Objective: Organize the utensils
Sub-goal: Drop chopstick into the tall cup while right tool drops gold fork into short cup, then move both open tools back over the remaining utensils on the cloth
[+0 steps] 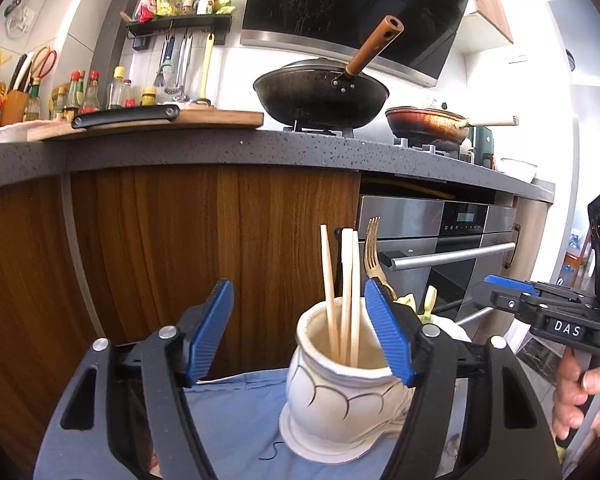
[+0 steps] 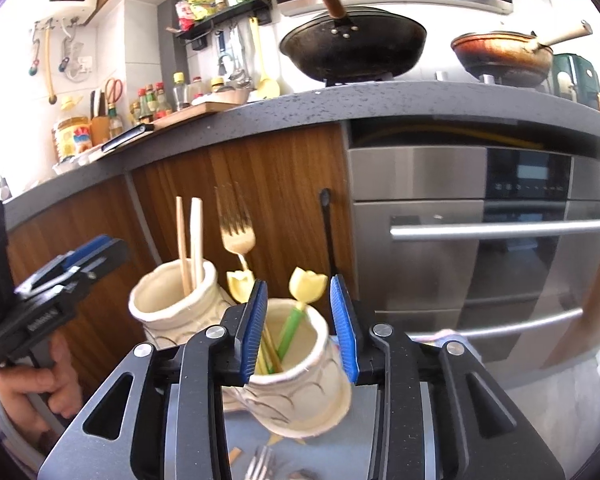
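Two cream ceramic holders stand on a blue cloth (image 1: 236, 412). The first holder (image 1: 340, 380) sits just ahead of the left gripper (image 1: 300, 332), below and toward its right finger, which crosses in front of the holder's right rim. Three pale chopsticks (image 1: 346, 296) stand nearly upright in it, rising between the blue pads. A gold fork (image 1: 374, 248), tines up, shows just behind the right pad; from the right wrist view it stands between the two holders, and which one it sits in cannot be told. The left gripper's jaws are spread wide with nothing between the pads.

The second holder (image 2: 300, 380) lies directly between the fingers of the right gripper (image 2: 300, 332), tilted, its rim just below the pads. It carries a green-stemmed utensil with a yellow tulip top (image 2: 306, 286) and thin sticks. A second yellow tulip top (image 2: 238, 282) peeks out left of the left pad. The right gripper's jaws stand apart on either side of the holder; whether the pads touch it cannot be told. Below that gripper, a silver fork (image 2: 260, 466) lies on the cloth.

Beyond both tools are wooden cabinet doors (image 1: 180, 240), a steel oven (image 2: 480, 260), and a grey countertop (image 1: 260, 148) bearing a black wok (image 1: 320, 96) and a brown pan (image 1: 428, 124)
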The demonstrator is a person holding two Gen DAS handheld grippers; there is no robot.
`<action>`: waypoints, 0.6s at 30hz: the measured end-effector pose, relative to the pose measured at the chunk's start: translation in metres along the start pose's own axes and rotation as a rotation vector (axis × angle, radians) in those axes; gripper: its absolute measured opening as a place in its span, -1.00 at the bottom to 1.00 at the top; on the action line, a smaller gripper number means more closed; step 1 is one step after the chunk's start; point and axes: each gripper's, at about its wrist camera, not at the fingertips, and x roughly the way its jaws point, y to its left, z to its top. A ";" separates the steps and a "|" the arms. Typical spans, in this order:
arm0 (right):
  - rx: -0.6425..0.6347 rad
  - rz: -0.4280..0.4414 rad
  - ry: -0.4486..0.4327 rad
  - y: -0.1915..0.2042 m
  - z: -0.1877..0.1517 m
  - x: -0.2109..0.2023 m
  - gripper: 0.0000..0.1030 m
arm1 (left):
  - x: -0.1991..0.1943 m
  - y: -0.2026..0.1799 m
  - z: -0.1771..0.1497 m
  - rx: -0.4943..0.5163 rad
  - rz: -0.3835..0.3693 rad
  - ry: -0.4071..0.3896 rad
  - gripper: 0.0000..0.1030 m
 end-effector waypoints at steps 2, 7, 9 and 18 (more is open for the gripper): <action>0.009 -0.011 0.004 -0.004 -0.004 -0.004 -0.33 | -0.007 0.003 -0.001 -0.004 0.004 -0.001 0.40; 0.033 -0.031 0.020 -0.014 -0.019 -0.016 -0.33 | -0.017 0.003 -0.011 -0.008 -0.002 0.031 0.42; 0.043 -0.040 0.031 -0.017 -0.023 -0.019 -0.33 | -0.023 0.002 -0.016 -0.004 -0.002 0.039 0.44; 0.066 -0.050 0.116 -0.015 -0.059 -0.026 -0.21 | -0.042 0.008 -0.046 -0.055 -0.032 0.130 0.44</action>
